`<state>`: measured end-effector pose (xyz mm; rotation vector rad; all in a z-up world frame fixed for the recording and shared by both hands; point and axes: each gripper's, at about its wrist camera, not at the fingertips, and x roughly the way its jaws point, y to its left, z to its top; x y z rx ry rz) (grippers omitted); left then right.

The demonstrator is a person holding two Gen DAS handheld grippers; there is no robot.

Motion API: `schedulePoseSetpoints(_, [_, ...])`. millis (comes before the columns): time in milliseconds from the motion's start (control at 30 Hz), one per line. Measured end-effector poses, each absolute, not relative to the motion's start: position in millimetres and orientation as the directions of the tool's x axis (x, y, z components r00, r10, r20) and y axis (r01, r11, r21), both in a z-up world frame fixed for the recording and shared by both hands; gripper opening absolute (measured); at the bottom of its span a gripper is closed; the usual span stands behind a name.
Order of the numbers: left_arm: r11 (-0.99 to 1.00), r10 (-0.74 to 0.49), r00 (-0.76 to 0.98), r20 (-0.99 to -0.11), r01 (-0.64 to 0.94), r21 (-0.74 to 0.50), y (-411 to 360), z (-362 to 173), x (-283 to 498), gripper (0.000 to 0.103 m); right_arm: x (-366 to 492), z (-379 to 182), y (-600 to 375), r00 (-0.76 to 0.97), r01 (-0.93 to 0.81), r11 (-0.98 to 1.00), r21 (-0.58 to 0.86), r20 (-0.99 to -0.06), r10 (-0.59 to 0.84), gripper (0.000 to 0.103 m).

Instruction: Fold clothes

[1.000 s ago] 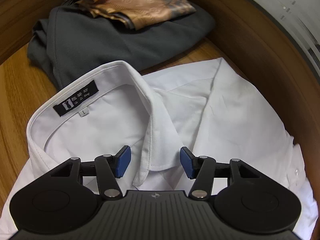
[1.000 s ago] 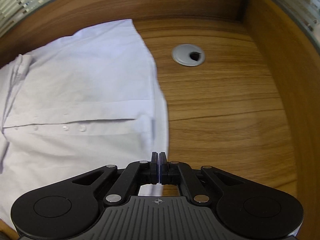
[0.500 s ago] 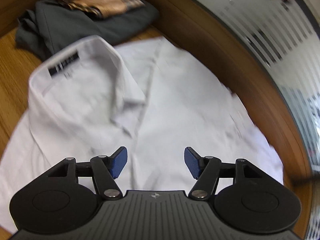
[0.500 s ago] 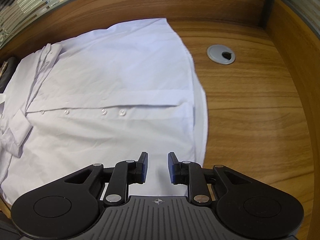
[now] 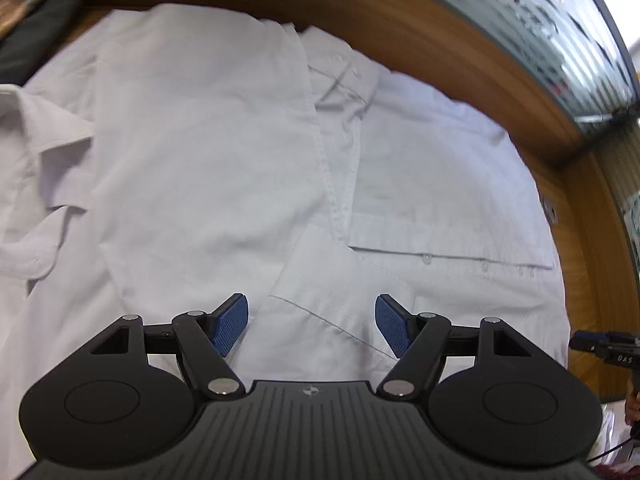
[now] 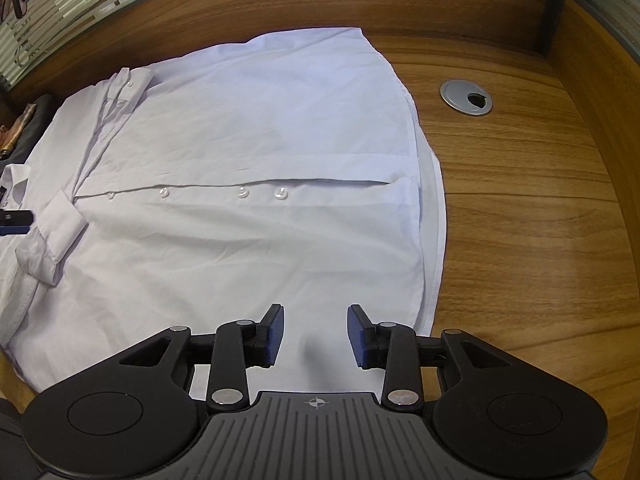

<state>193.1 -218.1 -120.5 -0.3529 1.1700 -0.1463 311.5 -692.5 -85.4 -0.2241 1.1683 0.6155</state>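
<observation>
A white button-up shirt (image 6: 248, 168) lies spread on the wooden desk (image 6: 520, 208), front up, with both sleeves folded over its chest. In the left wrist view the shirt (image 5: 208, 152) fills the frame, its collar (image 5: 40, 128) at the left. My left gripper (image 5: 312, 322) is open and empty above the shirt's middle. My right gripper (image 6: 316, 334) is open and empty above the shirt's hem near the near edge. A blue fingertip of the left gripper (image 6: 14, 222) shows at the far left of the right wrist view.
A folded dark grey garment (image 5: 36, 28) with a brown patterned cloth (image 5: 20, 0) on it lies beyond the collar. A grey cable grommet (image 6: 466, 97) sits in the desk right of the shirt. A wooden ledge and frosted glass (image 5: 540, 28) border the desk.
My right gripper has let go of the shirt's hem, opened and pulled back. My left gripper has swung away from the collar to the shirt's middle, staying open.
</observation>
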Motion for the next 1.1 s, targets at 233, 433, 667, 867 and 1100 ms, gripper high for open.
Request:
schedulePoseSetpoints(233, [0.92, -0.352, 0.37, -0.86, -0.03, -0.39, -219.0, -123.0, 199.5, 0.018, 293.5, -82.5, -692.1, 0.261, -0.538, 0.83, 0.145, -0.908, 0.327, 0.038])
schedulePoseSetpoints(433, [0.892, -0.379, 0.478, -0.793, -0.038, -0.45, -204.3, -66.3, 200.0, 0.008, 276.7, -77.9, -689.6, 0.265, -0.531, 0.834, 0.151, -0.905, 0.333, 0.039])
schedulePoseSetpoints(667, [0.907, -0.342, 0.667, -0.662, 0.052, -0.417, -193.9, 56.3, 230.8, 0.007, 266.4, -77.1, -680.5, 0.272, -0.512, 0.841, 0.175, -0.895, 0.352, 0.039])
schedulePoseSetpoints(867, [0.933, -0.279, 0.784, -0.554, 0.084, -0.351, -180.7, 156.7, 284.4, 0.007, 268.4, -68.2, -667.9, 0.327, -0.472, 0.857, 0.208, -0.861, 0.389, 0.039])
schedulePoseSetpoints(1100, [0.93, -0.24, 0.864, -0.442, 0.075, -0.359, -155.3, 243.1, 370.4, 0.006, 283.0, -39.6, -642.6, 0.41, -0.45, 0.852, 0.268, -0.786, 0.463, 0.039])
